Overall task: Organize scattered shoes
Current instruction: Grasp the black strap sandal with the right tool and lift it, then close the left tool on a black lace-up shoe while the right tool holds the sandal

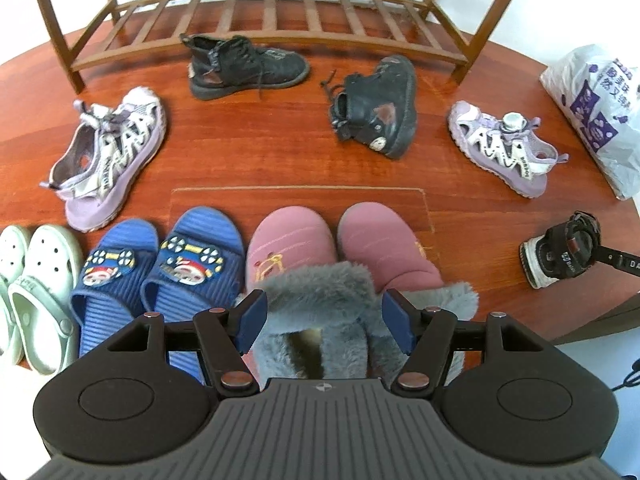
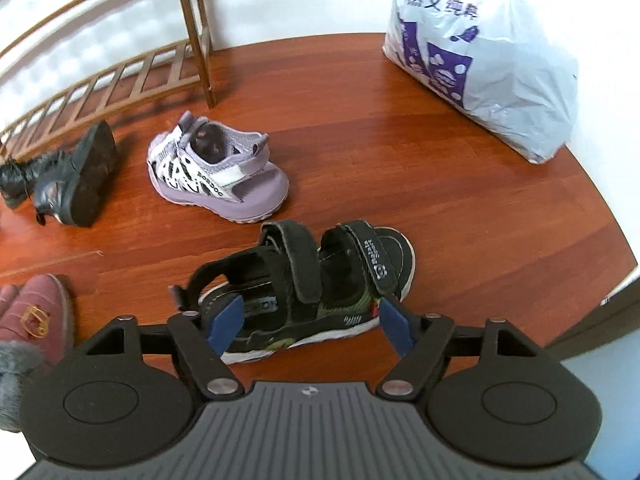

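My left gripper (image 1: 324, 322) points down over a pink slipper (image 1: 292, 240). Its blue pads press on both sides of the slipper's grey fur cuff (image 1: 320, 292). That slipper rests on the wooden floor beside its twin (image 1: 384, 240), in a row with blue slides (image 1: 160, 272) and white clogs (image 1: 40, 280). My right gripper (image 2: 310, 324) stands open over a black strap sandal (image 2: 320, 280) lying on the floor. The sandal sits between the pads without being squeezed. The same sandal (image 1: 560, 252) shows at the right edge of the left wrist view, with a finger of the right gripper beside it.
Two purple sandals (image 1: 112, 152) (image 1: 500, 148) and two black boots (image 1: 248, 66) (image 1: 380, 108) lie scattered before a low wooden shoe rack (image 1: 280, 12). A white and purple plastic bag (image 2: 480, 60) sits at the far right by the wall.
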Available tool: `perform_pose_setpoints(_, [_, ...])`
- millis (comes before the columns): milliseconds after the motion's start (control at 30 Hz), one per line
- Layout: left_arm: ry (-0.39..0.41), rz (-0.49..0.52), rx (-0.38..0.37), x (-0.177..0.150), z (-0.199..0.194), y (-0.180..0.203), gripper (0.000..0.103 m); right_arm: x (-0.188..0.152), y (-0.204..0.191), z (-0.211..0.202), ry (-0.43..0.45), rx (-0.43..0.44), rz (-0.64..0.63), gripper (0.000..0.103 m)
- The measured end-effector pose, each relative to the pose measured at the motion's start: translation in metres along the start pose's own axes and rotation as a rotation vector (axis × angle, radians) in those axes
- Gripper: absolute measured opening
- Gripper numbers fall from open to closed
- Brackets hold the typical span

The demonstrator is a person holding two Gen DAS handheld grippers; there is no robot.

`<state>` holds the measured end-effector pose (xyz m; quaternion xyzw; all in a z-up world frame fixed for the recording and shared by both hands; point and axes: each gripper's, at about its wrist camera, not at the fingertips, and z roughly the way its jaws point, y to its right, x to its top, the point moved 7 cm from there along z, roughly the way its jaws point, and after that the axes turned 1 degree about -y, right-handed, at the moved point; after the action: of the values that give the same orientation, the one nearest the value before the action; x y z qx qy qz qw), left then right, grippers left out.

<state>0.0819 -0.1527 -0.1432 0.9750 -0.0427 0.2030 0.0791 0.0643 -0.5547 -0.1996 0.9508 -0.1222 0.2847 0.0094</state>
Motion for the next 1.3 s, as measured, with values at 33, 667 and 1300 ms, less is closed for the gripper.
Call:
perform_pose_setpoints(33, [0.0,-0.004,0.003,-0.001,-0.001,-0.002,0.066,0.001,-0.001,0.005,-0.003,-0.001,-0.022,0.071])
perform_pose_setpoints(667, [0.03,-0.033,-0.03,0.051,0.013,-0.016,0.074,0.027,-0.017,0.004,0.022,0.036,-0.179,0.019])
perform_pose_setpoints(1300, [0.043,0.003,-0.176,0.169,0.101,0.026,0.072,0.014,-0.009,-0.059,0.071,0.048,-0.106,0.017])
